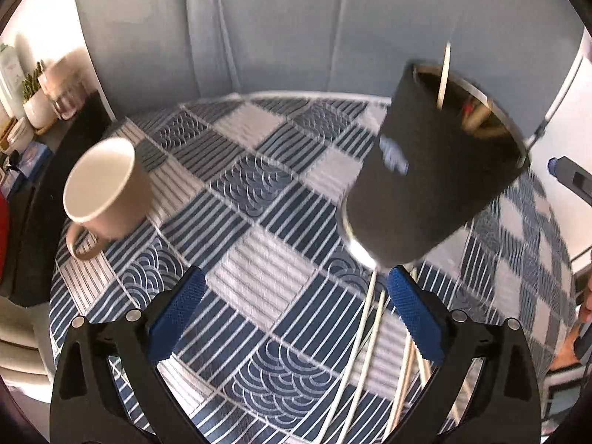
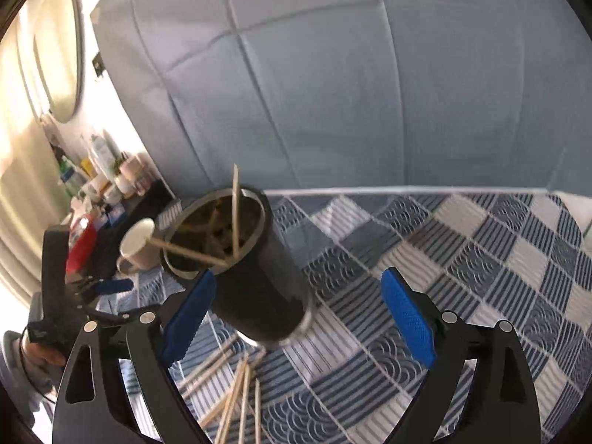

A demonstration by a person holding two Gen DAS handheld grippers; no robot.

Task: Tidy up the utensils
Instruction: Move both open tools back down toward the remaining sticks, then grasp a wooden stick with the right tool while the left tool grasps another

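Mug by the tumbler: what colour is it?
Tan outside, white inside; the mug shows best in the left wrist view.

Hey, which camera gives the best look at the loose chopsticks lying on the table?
The right wrist view: the pale wooden chopsticks fan out on the blue patterned tablecloth below the black cylindrical holder, between the open fingers. The left wrist view shows fewer of them, partly hidden behind its right finger and blurred.

We find no legible text: the pale mark on the black holder (image 1: 395,155) is blurred, and the shelf bottles' (image 2: 100,155) labels are too small.
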